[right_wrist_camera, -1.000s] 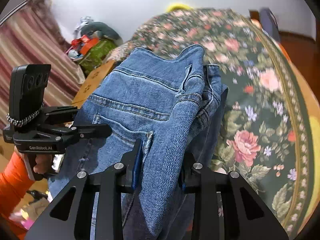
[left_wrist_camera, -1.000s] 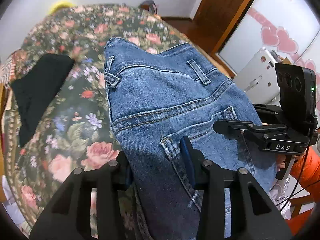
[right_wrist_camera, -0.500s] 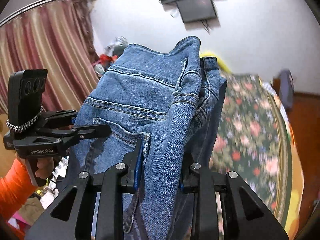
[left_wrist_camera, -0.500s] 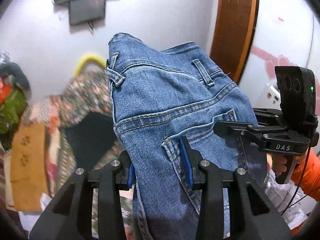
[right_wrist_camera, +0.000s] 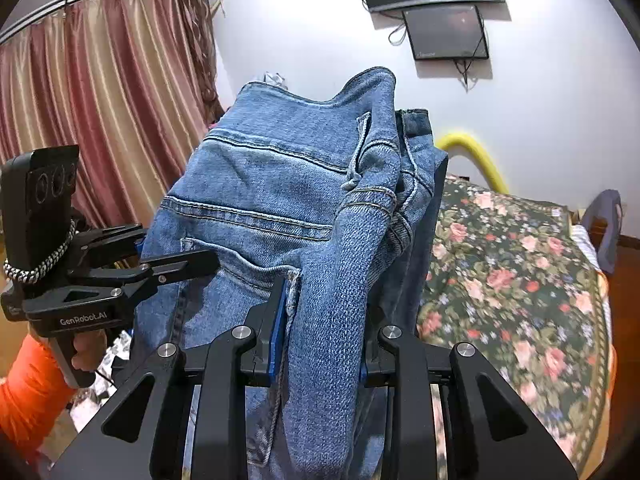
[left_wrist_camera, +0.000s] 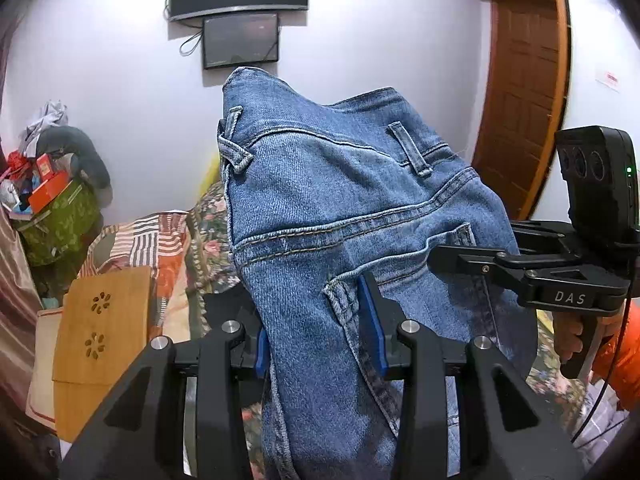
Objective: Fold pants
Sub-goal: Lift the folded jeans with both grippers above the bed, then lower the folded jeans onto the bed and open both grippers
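Observation:
Blue denim jeans (left_wrist_camera: 328, 208) hang in the air, held up by both grippers near the waistband, back pocket and belt loops facing the cameras. My left gripper (left_wrist_camera: 320, 332) is shut on a bunched fold of the jeans, blue pads pressing the denim from both sides. In the right wrist view the same jeans (right_wrist_camera: 280, 200) hang doubled over, and my right gripper (right_wrist_camera: 324, 328) is shut on a thick fold by the side seam. Each view shows the other gripper beside the jeans: the right one (left_wrist_camera: 452, 254) at the pocket, the left one (right_wrist_camera: 192, 264) at the left edge. The legs drop out of sight below.
A bed with a floral cover (right_wrist_camera: 520, 264) lies below and to the right. A bamboo lap table (left_wrist_camera: 104, 336), a striped blanket (left_wrist_camera: 140, 236) and a green bag of clutter (left_wrist_camera: 56, 216) sit left. Wall screens (left_wrist_camera: 240, 40), a wooden door (left_wrist_camera: 524, 92) and curtains (right_wrist_camera: 100, 112) ring the room.
Both grippers have risen with the jeans and tilted up; the jeans left the bed and now hang against the wall and screens. The grips have not changed.

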Action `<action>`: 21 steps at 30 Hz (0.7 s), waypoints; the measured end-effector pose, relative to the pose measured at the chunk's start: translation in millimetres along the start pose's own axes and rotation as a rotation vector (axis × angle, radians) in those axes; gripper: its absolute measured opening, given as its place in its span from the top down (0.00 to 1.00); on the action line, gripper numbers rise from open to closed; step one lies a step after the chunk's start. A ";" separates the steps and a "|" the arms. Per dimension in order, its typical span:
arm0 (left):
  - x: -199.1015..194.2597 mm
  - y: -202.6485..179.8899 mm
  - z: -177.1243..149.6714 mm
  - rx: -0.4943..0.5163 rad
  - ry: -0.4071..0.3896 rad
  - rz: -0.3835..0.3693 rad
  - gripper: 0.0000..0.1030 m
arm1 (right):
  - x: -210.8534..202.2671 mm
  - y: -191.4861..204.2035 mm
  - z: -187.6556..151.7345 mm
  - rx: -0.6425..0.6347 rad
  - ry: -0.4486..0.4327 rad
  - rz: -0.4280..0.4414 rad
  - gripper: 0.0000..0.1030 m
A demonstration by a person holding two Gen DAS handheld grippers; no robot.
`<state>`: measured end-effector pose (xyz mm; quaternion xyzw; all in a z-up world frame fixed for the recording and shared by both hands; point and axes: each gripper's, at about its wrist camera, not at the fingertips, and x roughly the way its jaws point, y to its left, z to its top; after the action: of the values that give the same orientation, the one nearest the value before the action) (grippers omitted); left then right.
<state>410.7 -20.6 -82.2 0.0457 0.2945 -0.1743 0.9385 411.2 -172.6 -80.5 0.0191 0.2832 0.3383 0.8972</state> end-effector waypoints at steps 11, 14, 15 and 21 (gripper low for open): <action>124.7 70.6 -12.3 -0.073 0.069 0.101 0.63 | 141.6 -49.0 12.0 0.059 0.153 -0.038 0.76; 160.0 82.2 -22.6 -0.081 0.104 0.097 0.63 | 171.0 -62.7 4.6 0.087 0.194 -0.051 0.76; 172.4 85.0 -26.2 -0.088 0.120 0.093 0.63 | 180.6 -68.3 1.2 0.096 0.213 -0.058 0.76; 239.8 103.6 -56.1 -0.118 0.246 0.069 0.60 | 222.2 -89.2 -18.6 0.104 0.302 -0.099 0.76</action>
<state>600.9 14.8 -266.5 0.0218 0.4153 -0.1175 0.9018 590.4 -107.0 -226.3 0.0002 0.4328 0.2774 0.8578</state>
